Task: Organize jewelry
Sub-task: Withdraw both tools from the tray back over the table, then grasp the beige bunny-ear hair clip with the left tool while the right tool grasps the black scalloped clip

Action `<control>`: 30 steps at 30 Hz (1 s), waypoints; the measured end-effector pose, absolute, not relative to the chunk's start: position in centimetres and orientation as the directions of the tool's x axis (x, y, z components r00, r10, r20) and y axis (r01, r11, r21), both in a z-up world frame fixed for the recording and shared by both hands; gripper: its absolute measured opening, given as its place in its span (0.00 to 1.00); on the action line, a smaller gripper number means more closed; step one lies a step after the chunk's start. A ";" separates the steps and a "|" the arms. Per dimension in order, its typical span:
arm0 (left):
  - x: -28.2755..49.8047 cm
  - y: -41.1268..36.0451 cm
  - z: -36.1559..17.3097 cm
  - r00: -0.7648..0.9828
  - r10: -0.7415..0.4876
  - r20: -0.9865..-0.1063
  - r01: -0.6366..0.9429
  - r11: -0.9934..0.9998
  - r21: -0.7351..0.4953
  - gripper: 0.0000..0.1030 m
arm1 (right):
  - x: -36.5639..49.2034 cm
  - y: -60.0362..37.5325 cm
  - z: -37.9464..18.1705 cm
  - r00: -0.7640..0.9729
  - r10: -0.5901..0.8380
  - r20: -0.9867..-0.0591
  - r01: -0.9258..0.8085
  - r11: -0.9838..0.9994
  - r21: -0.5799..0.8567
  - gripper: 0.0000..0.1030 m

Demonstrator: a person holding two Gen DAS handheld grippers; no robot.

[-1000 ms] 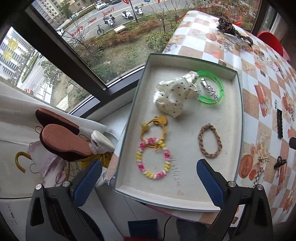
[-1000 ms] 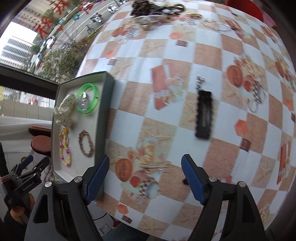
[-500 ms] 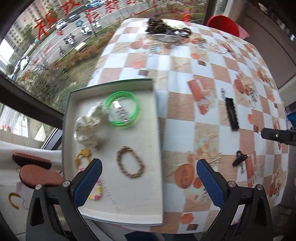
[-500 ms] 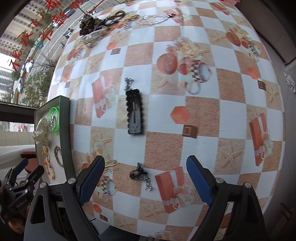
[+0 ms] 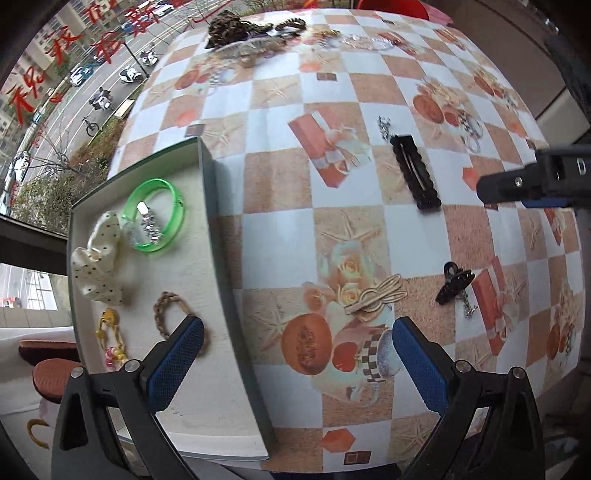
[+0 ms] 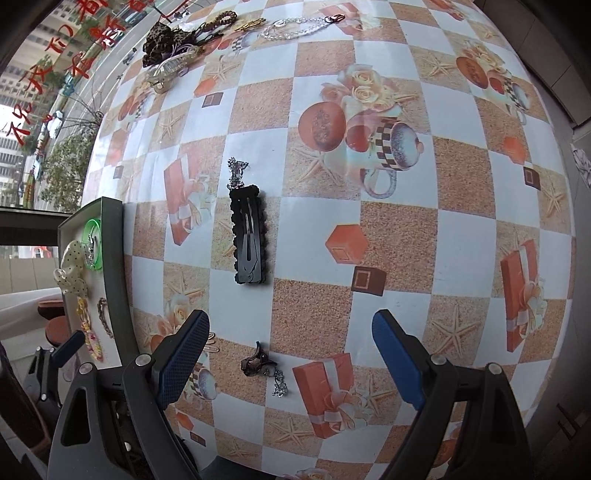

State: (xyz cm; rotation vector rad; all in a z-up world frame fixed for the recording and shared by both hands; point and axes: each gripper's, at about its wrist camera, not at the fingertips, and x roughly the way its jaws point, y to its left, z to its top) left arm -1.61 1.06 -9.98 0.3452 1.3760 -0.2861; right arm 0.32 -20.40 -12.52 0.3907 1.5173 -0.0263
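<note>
A grey tray (image 5: 210,206) at the table's left holds a green bangle (image 5: 155,216), a dotted white scrunchie (image 5: 96,262), a brown braided band (image 5: 166,308) and a yellow and pink bead piece (image 5: 110,339). On the cloth lie a beige clip (image 5: 376,297), a small black claw clip (image 5: 452,282) (image 6: 256,363) and a long black barrette (image 5: 415,171) (image 6: 247,236). My left gripper (image 5: 295,354) is open and empty, over the tray's right wall and the beige clip. My right gripper (image 6: 291,354) is open and empty, just above the claw clip.
A pile of hair ties, a leopard scrunchie (image 6: 162,40) and a chain (image 6: 295,27) lies at the table's far edge. The window and street are to the left. Shoes (image 5: 51,373) sit below the tray's near left corner.
Both grippers have swung right, from the tray toward the middle of the table. The right gripper has closed in on the barrette and claw clip. Both stay open.
</note>
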 end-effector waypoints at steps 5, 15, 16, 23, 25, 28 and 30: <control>-2.2 -0.1 -11.5 0.164 0.013 -0.986 0.429 0.899 0.083 1.00 | 1.2 -20.1 -13.7 0.041 0.232 -0.972 0.257 0.937 0.234 0.89; -2.4 -1.5 -14.6 0.162 0.024 -0.987 0.464 0.880 0.097 1.00 | 4.2 -18.7 -15.9 0.022 0.205 -0.979 0.239 0.949 0.204 0.89; -2.4 -1.6 -14.8 0.164 0.025 -0.986 0.469 0.878 0.100 1.00 | 4.4 -18.5 -16.1 0.022 0.200 -0.979 0.236 0.951 0.200 0.89; -2.4 -2.4 -15.8 0.176 0.021 -0.984 0.473 0.875 0.103 1.00 | 5.6 -16.7 -17.6 0.001 0.137 -0.991 0.194 0.972 0.134 0.87; -2.2 -2.4 -16.1 0.171 0.010 -0.985 0.466 0.880 0.090 1.00 | 5.8 -16.0 -17.5 0.008 0.091 -0.996 0.164 0.982 0.091 0.84; -1.9 -2.3 -16.3 0.166 -0.005 -0.986 0.452 0.889 0.071 1.00 | 6.3 -14.6 -17.5 0.013 0.021 -1.000 0.120 0.993 0.023 0.76; -1.7 -2.2 -16.3 0.161 -0.024 -0.987 0.447 0.893 0.051 0.95 | 6.6 -13.4 -17.5 0.019 -0.026 -0.999 0.088 0.996 -0.024 0.65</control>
